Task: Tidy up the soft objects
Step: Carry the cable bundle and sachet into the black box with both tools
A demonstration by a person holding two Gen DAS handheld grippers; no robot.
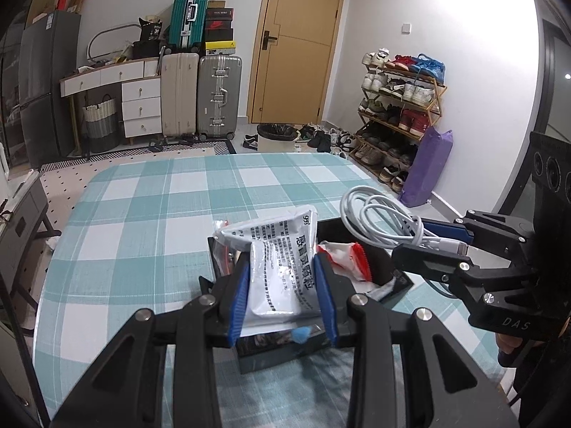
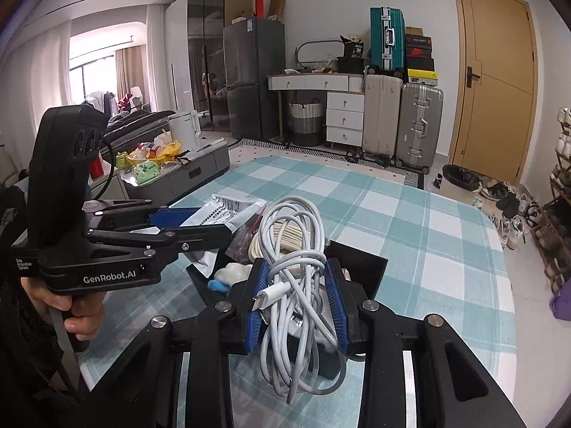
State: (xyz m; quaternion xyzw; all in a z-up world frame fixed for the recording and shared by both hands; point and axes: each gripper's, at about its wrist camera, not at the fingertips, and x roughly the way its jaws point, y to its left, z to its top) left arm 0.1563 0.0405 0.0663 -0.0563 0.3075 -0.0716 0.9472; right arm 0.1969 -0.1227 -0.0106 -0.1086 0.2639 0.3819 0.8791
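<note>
Left gripper [image 1: 285, 292]: closed on a white sachet [image 1: 282, 267] with black Chinese print; the blue pads press its two side edges, and the packet stands roughly upright between them, its top corner curling toward the room.
Right gripper [image 2: 296, 299]: clamped on a coiled white cable [image 2: 296, 249]; the loops bulge above and hang below the pads, and a plug end lies against the left pad.
Sachet position: held over the near-left part of the black box [image 1: 396, 278], above its rim.
Cable position: held over the box's right side, seen from the left wrist; the loops rise above the fingers, clear of the table.
Black box: open-topped, sits on the table [image 1: 142, 214] toward the near edge. Inside, a red-and-white packet [image 1: 351, 258] lies by the right of the sachet.
Other contents: from the right wrist, a cream bundle of cord [image 2: 282, 235] lies behind the cable; exact resting place unclear.
Small items: a blue pom-pom [image 1: 301, 335] lies just under the sachet's lower edge; a white fluffy lump [image 2: 233, 273] sits beside it.
Table: covered with teal-and-white check cloth.
Hands: the left hand [image 2: 76, 308] squeezes its grip trigger.
</note>
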